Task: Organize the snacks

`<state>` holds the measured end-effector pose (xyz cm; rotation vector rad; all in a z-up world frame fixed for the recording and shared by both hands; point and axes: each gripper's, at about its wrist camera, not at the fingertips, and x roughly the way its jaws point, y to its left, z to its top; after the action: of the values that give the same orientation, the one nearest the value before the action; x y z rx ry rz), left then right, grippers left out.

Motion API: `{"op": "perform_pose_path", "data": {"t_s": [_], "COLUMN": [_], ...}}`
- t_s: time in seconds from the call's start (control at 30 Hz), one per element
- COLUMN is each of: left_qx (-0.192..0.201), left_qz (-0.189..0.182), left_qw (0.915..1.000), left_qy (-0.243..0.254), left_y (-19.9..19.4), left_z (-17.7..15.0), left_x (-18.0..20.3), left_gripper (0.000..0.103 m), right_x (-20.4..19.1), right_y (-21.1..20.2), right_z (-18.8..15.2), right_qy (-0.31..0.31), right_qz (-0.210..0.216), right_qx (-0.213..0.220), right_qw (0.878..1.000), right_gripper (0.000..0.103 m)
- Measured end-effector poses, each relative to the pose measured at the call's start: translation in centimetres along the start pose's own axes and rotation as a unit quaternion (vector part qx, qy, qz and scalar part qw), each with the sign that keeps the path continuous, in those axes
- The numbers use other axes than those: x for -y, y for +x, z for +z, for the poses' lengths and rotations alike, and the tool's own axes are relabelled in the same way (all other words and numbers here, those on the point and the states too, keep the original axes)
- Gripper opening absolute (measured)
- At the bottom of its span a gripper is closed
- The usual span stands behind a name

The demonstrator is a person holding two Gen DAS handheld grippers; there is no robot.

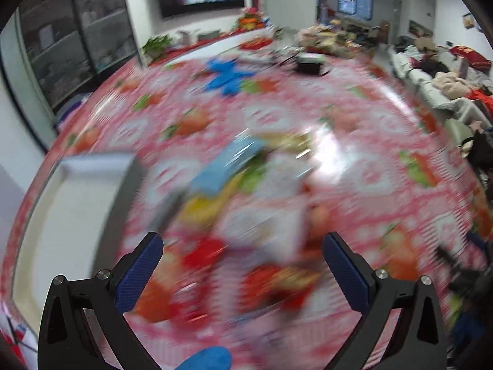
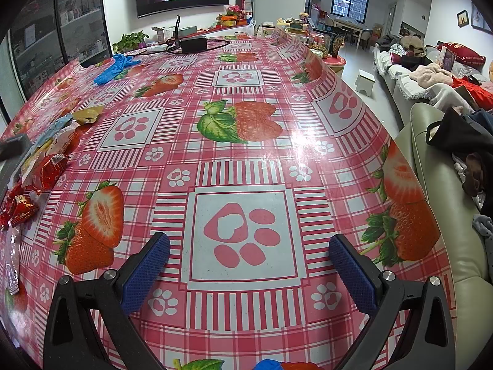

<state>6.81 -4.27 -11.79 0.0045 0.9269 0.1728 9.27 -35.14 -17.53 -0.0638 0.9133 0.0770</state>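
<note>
Crinkly foil and plastic film — the loose pile of small snack packets [image 1: 246, 203] (red, yellow, pale blue, some clear) lies on the glossy strawberry-print vinyl cloth of the bench [image 2: 246, 141], just ahead of the left gripper [image 1: 243, 274] and beside a white rectangular tray [image 1: 71, 222]; the left view is too blurred to separate packets. I'd judge them light, soft, slippery and crushable, so pinch a flat sealed edge — not the puffed middle. Both sets of blue ribbed fingers [image 2: 144, 271] are spread wide and empty, the right gripper [image 2: 249, 277] over bare cloth with the red foil packets [image 2: 46, 169] off to its left.
</note>
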Motion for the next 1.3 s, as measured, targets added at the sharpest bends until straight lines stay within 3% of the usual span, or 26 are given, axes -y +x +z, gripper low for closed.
{"op": "perform_pose_path", "data": {"t_s": [0.07, 0.27, 0.37, 0.4, 0.5, 0.53, 0.67, 0.83, 1.03, 1.1, 1.13, 1.17, 1.2, 1.23, 1.3], "left_qx": [-0.022, -0.057, -0.073, -0.061, -0.04, -0.033, -0.028, -0.036, -0.056, -0.053, -0.051, -0.046, -0.044, -0.044, -0.05], "left_qz": [0.013, -0.017, -0.018, -0.01, -0.016, -0.016, -0.016, -0.021, -0.027, -0.031, -0.033, -0.034, -0.035, -0.035, -0.043], "left_qw": [0.9996, 0.9967, 0.996, 0.9974, 0.9983, 0.9985, 0.9987, 0.9986, 0.9978, 0.998, 0.998, 0.9983, 0.9983, 0.9983, 0.9975], "left_qy": [-0.013, -0.055, -0.049, -0.038, -0.039, -0.04, -0.04, -0.033, -0.022, -0.017, -0.015, -0.014, -0.013, -0.013, -0.021], "left_y": [0.9, 3.2, 4.6, 4.4, 4.3, 4.3, 4.3, 4.6, 5.1, 4.7, 4.5, 4.2, 4.0, 3.8, 3.5], "left_z": [-1.2, -2.7, -2.7, -2.9, -3.3, -3.4, -3.4, -3.2, -2.2, -2.1, -2.1, -2.1, -2.1, -2.1, -2.3], "left_x": [-2.0, -4.4, -4.0, -3.6, -3.7, -3.7, -3.8, -3.8, -3.5, -3.4, -3.3, -3.2, -3.1, -3.1, -3.5], "left_gripper": [0.103, 0.103, 0.103, 0.103, 0.103, 0.103, 0.103, 0.103, 0.1, 0.091, 0.081, 0.065, 0.057, 0.036, 0.028], "right_x": [0.0, -0.2, -0.5, -0.8, -2.9, -4.2, -9.1, -15.0, -19.0, -19.2, -19.1, -19.0, -18.9, -18.5, -17.4], "right_y": [0.0, 0.5, 0.8, 1.0, 1.1, 0.9, 0.6, 1.6, 3.8, 3.9, 3.6, 3.4, 3.3, 3.2, 3.0], "right_z": [-0.1, 0.5, 1.1, 1.4, 2.4, 2.9, 5.0, 7.2, 8.0, 8.1, 8.0, 8.0, 8.0, 7.9, 7.6], "right_qy": [0.0, 0.012, 0.029, 0.031, 0.018, 0.017, 0.004, -0.04, -0.077, -0.077, -0.082, -0.087, -0.091, -0.092, -0.076], "right_qz": [0.0, -0.01, -0.02, -0.018, 0.026, 0.063, 0.132, 0.157, 0.143, 0.142, 0.139, 0.139, 0.133, 0.131, 0.145], "right_qx": [0.0, -0.019, -0.057, -0.071, -0.104, -0.106, -0.107, -0.11, -0.135, -0.135, -0.129, -0.126, -0.126, -0.126, -0.13], "right_qw": [1.0, 1.0, 0.998, 0.997, 0.994, 0.992, 0.986, 0.981, 0.977, 0.978, 0.978, 0.978, 0.979, 0.979, 0.978], "right_gripper": [0.103, 0.103, 0.103, 0.103, 0.103, 0.103, 0.103, 0.103, 0.103, 0.088, 0.08, 0.057, 0.034, 0.029, 0.029]}}
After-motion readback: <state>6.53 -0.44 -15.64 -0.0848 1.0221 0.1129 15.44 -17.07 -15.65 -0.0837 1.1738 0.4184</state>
